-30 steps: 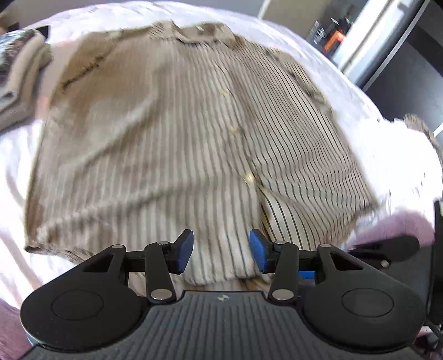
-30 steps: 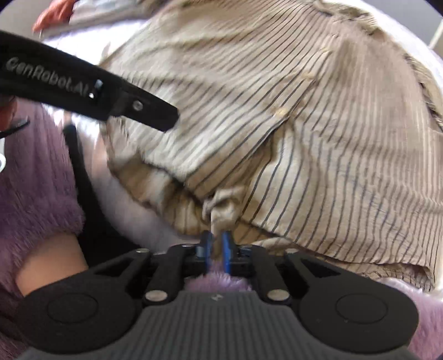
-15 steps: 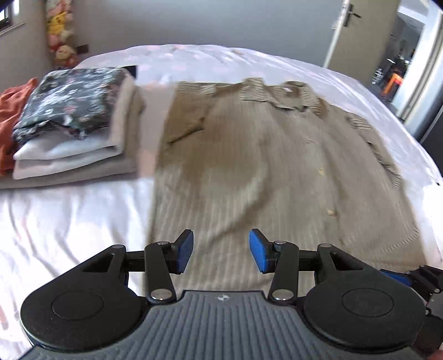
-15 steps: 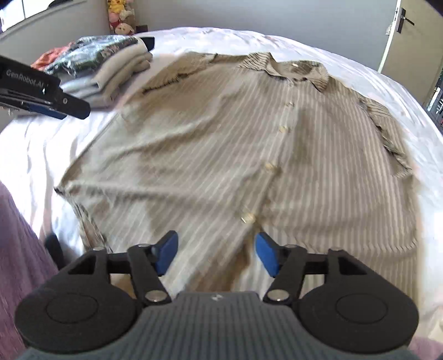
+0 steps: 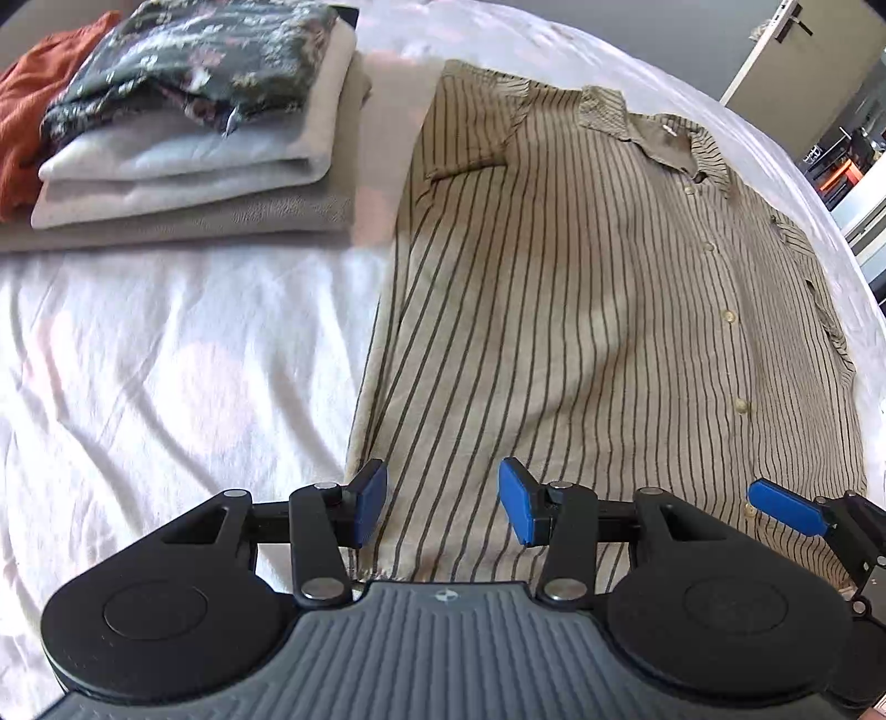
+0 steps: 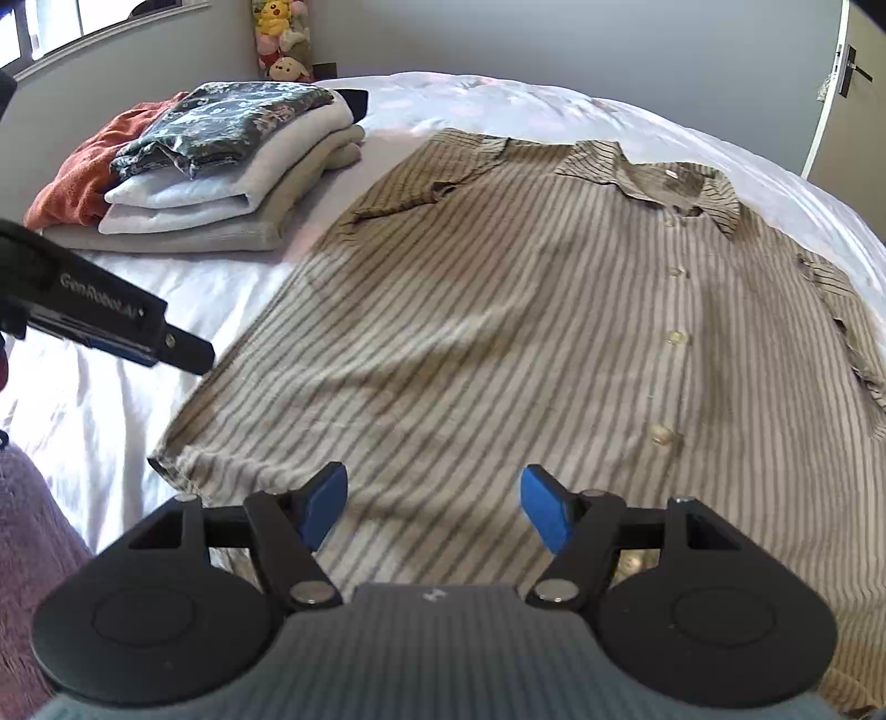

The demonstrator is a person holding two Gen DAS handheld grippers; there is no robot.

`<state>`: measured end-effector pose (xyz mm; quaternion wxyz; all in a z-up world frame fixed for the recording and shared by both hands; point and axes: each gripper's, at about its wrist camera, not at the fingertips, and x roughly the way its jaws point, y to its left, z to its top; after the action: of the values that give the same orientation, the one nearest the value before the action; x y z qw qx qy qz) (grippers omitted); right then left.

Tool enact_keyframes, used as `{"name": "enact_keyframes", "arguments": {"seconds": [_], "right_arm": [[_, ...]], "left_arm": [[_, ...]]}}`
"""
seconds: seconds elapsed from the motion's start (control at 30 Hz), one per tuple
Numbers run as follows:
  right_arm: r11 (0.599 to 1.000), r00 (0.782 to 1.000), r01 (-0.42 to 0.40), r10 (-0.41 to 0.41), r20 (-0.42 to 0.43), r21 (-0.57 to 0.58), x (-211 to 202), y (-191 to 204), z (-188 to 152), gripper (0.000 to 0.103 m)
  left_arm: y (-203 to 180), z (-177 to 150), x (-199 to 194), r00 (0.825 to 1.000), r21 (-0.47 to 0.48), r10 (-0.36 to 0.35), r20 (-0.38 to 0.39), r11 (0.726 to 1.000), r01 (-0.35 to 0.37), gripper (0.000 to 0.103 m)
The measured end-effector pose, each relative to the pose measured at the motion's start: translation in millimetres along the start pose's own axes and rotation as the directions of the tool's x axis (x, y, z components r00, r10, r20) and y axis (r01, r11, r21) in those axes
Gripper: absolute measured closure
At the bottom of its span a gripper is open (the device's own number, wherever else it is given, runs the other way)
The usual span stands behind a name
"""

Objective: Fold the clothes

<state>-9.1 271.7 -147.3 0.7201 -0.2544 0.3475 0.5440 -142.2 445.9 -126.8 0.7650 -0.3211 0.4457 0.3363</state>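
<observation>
A beige shirt with dark stripes (image 5: 581,310) (image 6: 526,343) lies spread flat, buttoned front up, on the white bed sheet (image 5: 166,387), collar at the far end. My left gripper (image 5: 441,507) is open and hangs just above the shirt's near left hem corner, holding nothing. My right gripper (image 6: 434,507) is open too, over the near hem, nothing between its blue pads. One blue finger of the right gripper (image 5: 786,508) shows at the right of the left wrist view. The left gripper's black body (image 6: 111,327) shows at the left of the right wrist view.
A stack of folded clothes (image 5: 188,127) (image 6: 221,166) sits on the bed to the shirt's far left, with an orange garment (image 6: 83,171) beside it. Plush toys (image 6: 282,39) stand against the far wall. A door (image 6: 853,99) is at the right. Purple fabric (image 6: 33,531) lies near left.
One second ago my right gripper was shut on the shirt's bunched hem; it has let go and opened. The shirt now lies flat. Both grippers have pulled back and tilted, the left one shifting toward the left hem.
</observation>
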Motion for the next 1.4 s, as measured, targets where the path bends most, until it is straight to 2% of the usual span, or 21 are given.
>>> {"name": "enact_keyframes", "arguments": {"seconds": [0.1, 0.23, 0.4, 0.63, 0.67, 0.7, 0.77, 0.83, 0.9, 0.97, 1.1, 1.17, 1.4], "right_arm": [[1.000, 1.000, -0.010, 0.010, -0.002, -0.020, 7.3, 6.1, 2.7, 0.031], [0.999, 0.999, -0.042, 0.042, -0.009, 0.024, 12.4, 1.5, 2.8, 0.031], [0.993, 0.997, -0.078, 0.079, -0.012, 0.085, 15.5, -10.5, -3.7, 0.031], [0.983, 0.994, -0.104, 0.107, -0.007, 0.149, 18.3, -28.4, -14.0, 0.031], [0.982, 0.994, -0.106, 0.108, -0.005, 0.155, 18.4, -30.9, -15.5, 0.031], [0.982, 0.994, -0.108, 0.110, -0.005, 0.156, 18.2, -31.8, -16.4, 0.031], [0.981, 0.994, -0.110, 0.113, -0.007, 0.157, 17.8, -32.9, -17.9, 0.031], [0.981, 0.993, -0.112, 0.115, -0.009, 0.157, 17.4, -34.0, -19.3, 0.031], [0.981, 0.993, -0.115, 0.118, -0.011, 0.158, 17.0, -35.1, -20.8, 0.031], [0.980, 0.993, -0.117, 0.121, -0.013, 0.158, 16.6, -36.2, -22.3, 0.031], [0.980, 0.992, -0.122, 0.126, -0.017, 0.160, 15.8, -38.4, -25.3, 0.034], [0.974, 0.987, -0.156, 0.159, -0.005, 0.162, 12.9, -35.3, -22.7, 0.038], [0.945, 0.961, -0.276, 0.275, 0.032, 0.178, 7.5, -22.1, -0.4, 0.038]], "left_arm": [[10.6, 4.3, 1.9, 1.000, -0.014, -0.024, -0.018, 1.000, 0.023, 0.060], [27.8, 13.8, 6.2, 0.997, -0.039, -0.062, -0.048, 0.997, 0.060, 0.060], [39.3, 25.3, 22.6, 0.993, -0.024, -0.033, -0.118, 0.999, 0.031, 0.059], [44.5, 26.3, 61.0, 0.960, -0.030, -0.039, -0.277, 0.999, 0.032, 0.061], [42.9, 24.8, 64.3, 0.956, -0.024, -0.031, -0.292, 0.999, 0.025, 0.066], [41.2, 23.4, 67.7, 0.952, -0.018, -0.023, -0.306, 1.000, 0.019, 0.078], [37.8, 20.4, 71.6, 0.947, 0.000, -0.002, -0.320, 1.000, 0.002, 0.090], [34.6, 17.4, 71.0, 0.949, 0.020, 0.015, -0.315, 1.000, -0.009, 0.097], [32.7, 16.7, 64.8, 0.954, 0.016, -0.008, -0.301, 1.000, 0.013, 0.102], [28.8, 18.1, 54.2, 0.958, 0.006, -0.064, -0.278, 0.998, 0.068, 0.102], [4.2, 27.8, 35.1, 0.957, 0.048, -0.140, -0.253, 0.986, 0.157, 0.102], [-8.2, 32.6, 25.5, 0.954, 0.071, -0.177, -0.242, 0.977, 0.200, 0.102], [-61.7, 41.3, 42.6, 0.933, 0.162, -0.166, -0.320, 0.960, 0.226, 0.102]]}}
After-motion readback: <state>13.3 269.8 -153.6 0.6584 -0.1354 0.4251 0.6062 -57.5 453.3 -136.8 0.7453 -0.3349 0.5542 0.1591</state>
